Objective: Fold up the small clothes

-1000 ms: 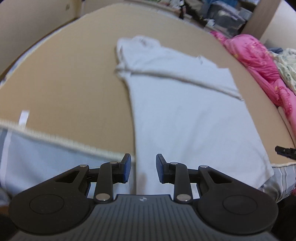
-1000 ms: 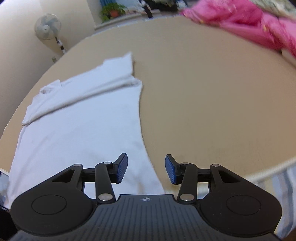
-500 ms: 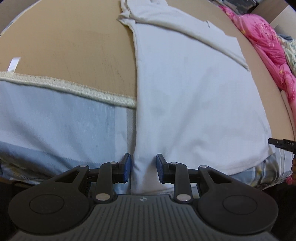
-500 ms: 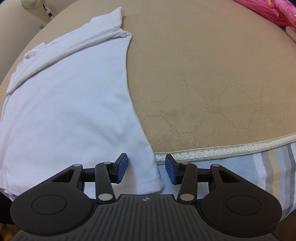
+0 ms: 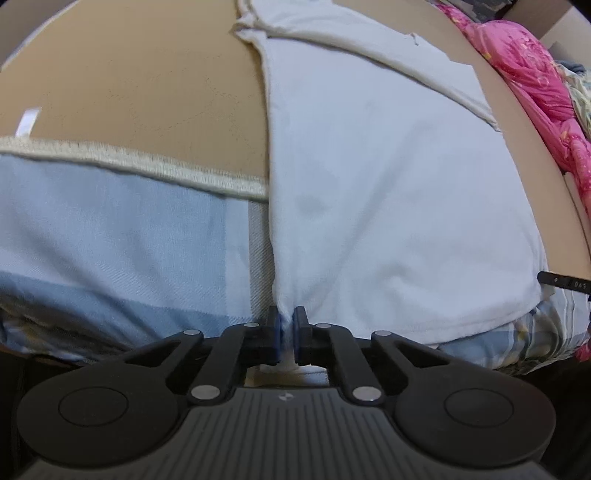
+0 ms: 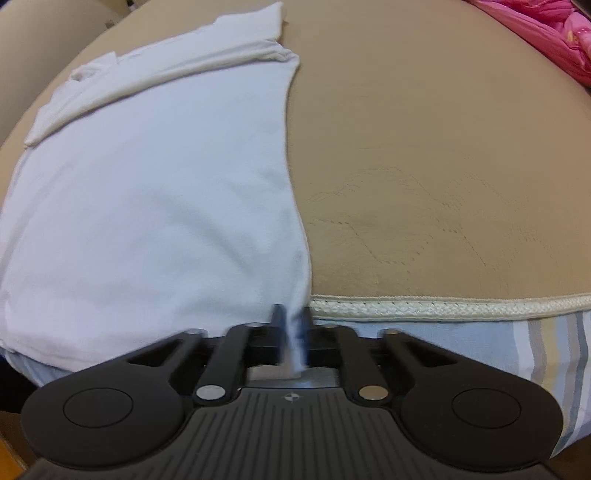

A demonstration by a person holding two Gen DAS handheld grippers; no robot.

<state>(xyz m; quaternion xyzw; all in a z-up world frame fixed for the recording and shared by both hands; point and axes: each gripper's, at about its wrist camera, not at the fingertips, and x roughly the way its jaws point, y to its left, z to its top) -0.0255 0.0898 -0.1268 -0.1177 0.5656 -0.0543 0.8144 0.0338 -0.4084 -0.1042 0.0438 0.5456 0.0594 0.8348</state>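
A white T-shirt [image 5: 388, 177] lies flat on the tan mat [image 5: 140, 92], its sleeves folded across the far end and its hem hanging over the near edge. My left gripper [image 5: 287, 323] is shut on the hem's left corner, the cloth bunched between the blue pads. In the right wrist view the same T-shirt [image 6: 155, 192] fills the left half. There my right gripper [image 6: 291, 317] is shut on the hem's right corner, with white cloth pinched between its pads. The tip of the right gripper [image 5: 565, 282] shows at the far right of the left wrist view.
The tan mat [image 6: 443, 155] has a cream braided edge [image 6: 443, 306]; below it hangs a blue and grey striped sheet [image 5: 110, 240]. A pink quilt [image 5: 532, 74] is piled along the right side. The pink quilt [image 6: 546, 33] also shows in the right wrist view's top corner.
Both grippers have sunk to the near hem, tilted further down, and shut on its two corners. A second ago both stood open above the shirt.
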